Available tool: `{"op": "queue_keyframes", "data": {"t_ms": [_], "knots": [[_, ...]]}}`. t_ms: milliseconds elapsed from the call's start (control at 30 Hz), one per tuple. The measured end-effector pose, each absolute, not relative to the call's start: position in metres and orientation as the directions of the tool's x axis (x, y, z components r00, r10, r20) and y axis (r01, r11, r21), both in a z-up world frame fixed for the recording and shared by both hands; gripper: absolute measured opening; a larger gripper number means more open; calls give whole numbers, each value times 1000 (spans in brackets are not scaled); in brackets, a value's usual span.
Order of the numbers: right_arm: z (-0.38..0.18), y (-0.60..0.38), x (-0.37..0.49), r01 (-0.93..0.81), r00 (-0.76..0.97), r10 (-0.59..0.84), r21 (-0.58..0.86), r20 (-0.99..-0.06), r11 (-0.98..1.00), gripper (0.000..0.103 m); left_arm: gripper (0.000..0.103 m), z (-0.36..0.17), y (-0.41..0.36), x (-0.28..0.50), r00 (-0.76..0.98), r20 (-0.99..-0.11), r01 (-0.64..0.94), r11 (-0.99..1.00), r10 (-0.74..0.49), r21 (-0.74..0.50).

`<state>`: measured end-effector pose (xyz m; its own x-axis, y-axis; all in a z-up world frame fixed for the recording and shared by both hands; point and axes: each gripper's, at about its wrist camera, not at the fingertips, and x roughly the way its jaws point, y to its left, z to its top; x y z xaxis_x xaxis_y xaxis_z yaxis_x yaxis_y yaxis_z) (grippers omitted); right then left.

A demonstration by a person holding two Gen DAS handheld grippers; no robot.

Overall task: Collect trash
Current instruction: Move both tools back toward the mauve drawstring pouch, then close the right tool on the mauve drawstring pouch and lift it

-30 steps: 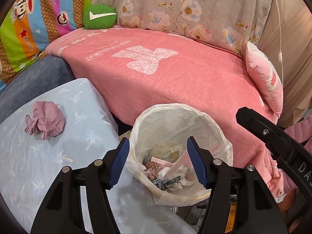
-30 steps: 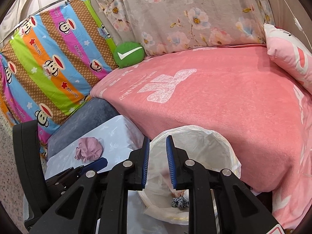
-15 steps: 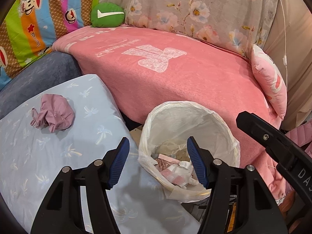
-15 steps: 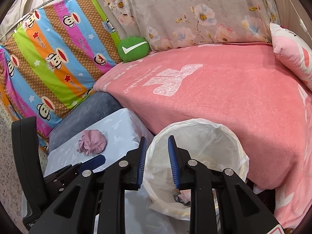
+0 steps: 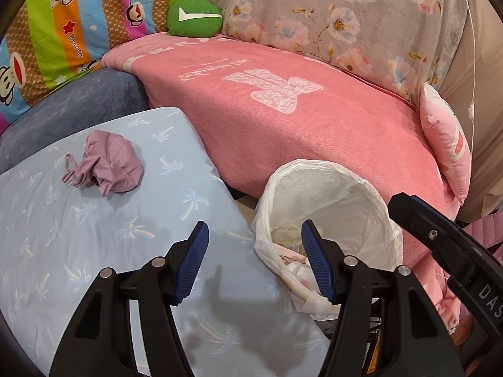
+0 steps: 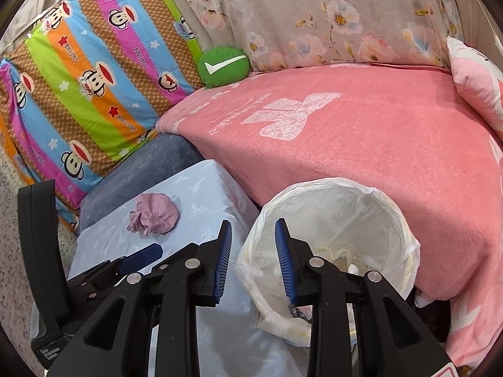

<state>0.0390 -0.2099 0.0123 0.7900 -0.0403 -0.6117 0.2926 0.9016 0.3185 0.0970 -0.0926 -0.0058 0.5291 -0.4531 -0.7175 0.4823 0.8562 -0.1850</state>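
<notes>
Black-framed, blue-padded, the left gripper (image 5: 254, 259) is held with jaws spread wide and nothing between them, above the near edge of a pale blue palm-print cloth surface (image 5: 94, 245); the right gripper (image 6: 253, 259) is likewise parted and empty, its gap narrower, over the rim of the bin. A white-lined trash bin (image 5: 330, 220) is set just beside the blue surface, with crumpled pink and white scraps seen at its bottom. A crumpled mauve cloth bundle (image 5: 107, 165) is found further back on the blue surface, well apart from both grippers. Beyond, a grey-blue cushion (image 6: 147, 169), a pink blanket (image 5: 298, 119) over a sofa seat, a pink pillow (image 5: 446, 144), a green round cushion (image 6: 223, 66), a striped monkey-print sheet (image 6: 81, 84) and a floral drape (image 5: 330, 15) are recorded.
</notes>
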Motion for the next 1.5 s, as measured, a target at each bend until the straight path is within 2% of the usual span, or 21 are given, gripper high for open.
{"op": "queue_keyframes", "data": {"t_ms": [433, 533, 667, 867, 1067, 1500], "knots": [[2, -176, 59, 243, 768, -3, 287, -640, 927, 29, 59, -15, -59, 108, 552, -725, 430, 886, -411, -176], [0, -167, 64, 229, 764, 1, 273, -645, 935, 35, 59, -18, -48, 111, 558, -728, 415, 893, -399, -173], [-4, -154, 74, 207, 756, 12, 256, -654, 944, 36, 59, -24, -33, 120, 557, -739, 388, 905, -379, -172], [-9, -133, 91, 176, 744, 27, 234, -668, 956, 40, 66, -32, -3, 133, 574, -747, 343, 927, -337, -155], [-16, -109, 112, 140, 731, 52, 224, -680, 964, 41, 67, -39, 29, 146, 585, -757, 296, 945, -292, -135], [-32, -54, 175, 59, 706, 109, 211, -700, 976, 51, 77, -53, 95, 182, 600, -772, 179, 975, -212, -128]]}}
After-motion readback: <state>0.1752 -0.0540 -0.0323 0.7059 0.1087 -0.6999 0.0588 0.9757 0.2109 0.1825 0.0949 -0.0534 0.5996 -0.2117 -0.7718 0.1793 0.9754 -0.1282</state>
